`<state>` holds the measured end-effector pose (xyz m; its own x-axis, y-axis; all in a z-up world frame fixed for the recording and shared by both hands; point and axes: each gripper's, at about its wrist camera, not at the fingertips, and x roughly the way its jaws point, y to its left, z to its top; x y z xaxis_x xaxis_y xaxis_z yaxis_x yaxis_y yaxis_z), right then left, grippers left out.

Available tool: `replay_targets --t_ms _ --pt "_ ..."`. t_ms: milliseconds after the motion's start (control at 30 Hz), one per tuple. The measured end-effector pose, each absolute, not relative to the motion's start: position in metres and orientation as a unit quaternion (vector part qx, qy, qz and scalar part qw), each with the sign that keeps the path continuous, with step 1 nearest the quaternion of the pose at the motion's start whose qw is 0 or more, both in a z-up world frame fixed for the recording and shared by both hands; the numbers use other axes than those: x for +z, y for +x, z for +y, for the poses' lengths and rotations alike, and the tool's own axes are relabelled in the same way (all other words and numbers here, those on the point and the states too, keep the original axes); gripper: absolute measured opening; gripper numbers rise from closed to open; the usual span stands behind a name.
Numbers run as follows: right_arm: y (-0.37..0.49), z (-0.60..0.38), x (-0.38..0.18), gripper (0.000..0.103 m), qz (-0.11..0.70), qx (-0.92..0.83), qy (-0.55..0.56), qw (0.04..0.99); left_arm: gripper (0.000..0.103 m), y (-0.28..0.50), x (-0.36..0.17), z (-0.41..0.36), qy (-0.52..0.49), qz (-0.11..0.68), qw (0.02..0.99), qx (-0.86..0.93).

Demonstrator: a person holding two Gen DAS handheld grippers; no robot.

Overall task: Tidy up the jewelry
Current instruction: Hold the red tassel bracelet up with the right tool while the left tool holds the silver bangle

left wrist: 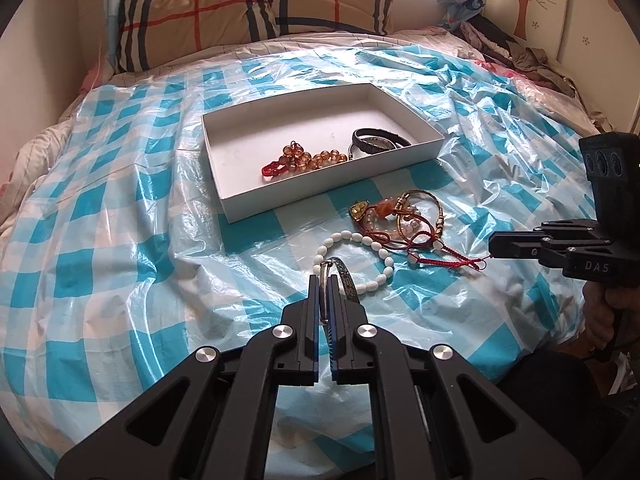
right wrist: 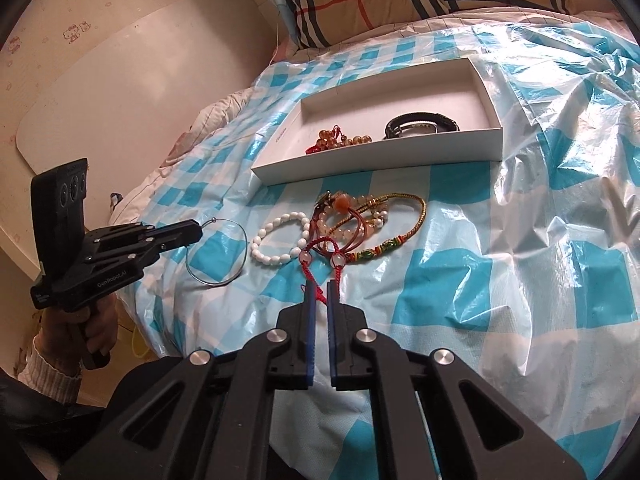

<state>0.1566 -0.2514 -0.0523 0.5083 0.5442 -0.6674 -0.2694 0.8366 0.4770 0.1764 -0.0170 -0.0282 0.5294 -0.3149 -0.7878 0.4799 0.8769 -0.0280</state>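
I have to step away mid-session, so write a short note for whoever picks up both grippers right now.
Left gripper: shut on the silver bangle, held above the blue checked sheet.
Right gripper: jaws nearly closed around the red cord bracelet; whether it grips is unclear.
Done: amber bead bracelet and black bracelets lie in the white box.
Left: bangle, red cord, white bead bracelet and the tangled gold and orange pile near the box all go into it.
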Motion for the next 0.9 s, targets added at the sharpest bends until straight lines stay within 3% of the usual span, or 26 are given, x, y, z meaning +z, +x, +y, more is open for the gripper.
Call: replay_targets --t_ms 200,300,367,433,467,667,767,800,833,867,900 --pt "0.156 -0.253 -0.04 0.006 0.421 0.248 0.167 0.856 0.005 0.187 -0.041 -0.011 0.096 0.446 0.863 -0.217" --pt "0.159 -0.253 -0.039 0.006 0.427 0.247 0.165 0.854 0.02 0.195 -0.057 -0.005 0.085 0.471 0.849 -0.225" --pt "0.162 -0.251 -0.043 0.007 0.437 0.241 0.155 0.853 0.041 0.194 -0.062 -0.002 0.076 0.472 0.846 -0.234" --pt "0.165 -0.25 -0.05 0.029 0.445 0.232 0.144 0.853 0.055 0.192 -0.062 -0.001 0.07 0.465 0.846 -0.25" --pt "0.166 -0.248 -0.054 0.048 0.449 0.226 0.136 0.854 0.064 0.191 -0.063 -0.003 0.074 0.462 0.848 -0.251" --pt "0.173 -0.225 -0.074 0.054 0.468 0.23 0.079 0.85 0.083 0.193 -0.073 -0.03 0.143 0.451 0.846 -0.246" --pt "0.175 -0.218 -0.081 0.049 0.465 0.222 0.055 0.855 0.083 0.202 -0.083 -0.037 0.149 0.453 0.847 -0.236" --pt "0.176 -0.218 -0.08 0.032 0.465 0.224 0.06 0.854 0.077 0.206 -0.084 -0.035 0.131 0.457 0.847 -0.236" --pt "0.177 -0.221 -0.08 0.021 0.467 0.229 0.071 0.851 0.056 0.209 -0.084 -0.034 0.114 0.463 0.846 -0.238" --pt "0.176 -0.224 -0.079 0.009 0.467 0.234 0.083 0.849 0.054 0.212 -0.083 -0.032 0.103 0.467 0.846 -0.235" --pt "0.175 -0.228 -0.078 0.008 0.464 0.235 0.093 0.849 0.054 0.212 -0.082 -0.031 0.094 0.468 0.847 -0.234"
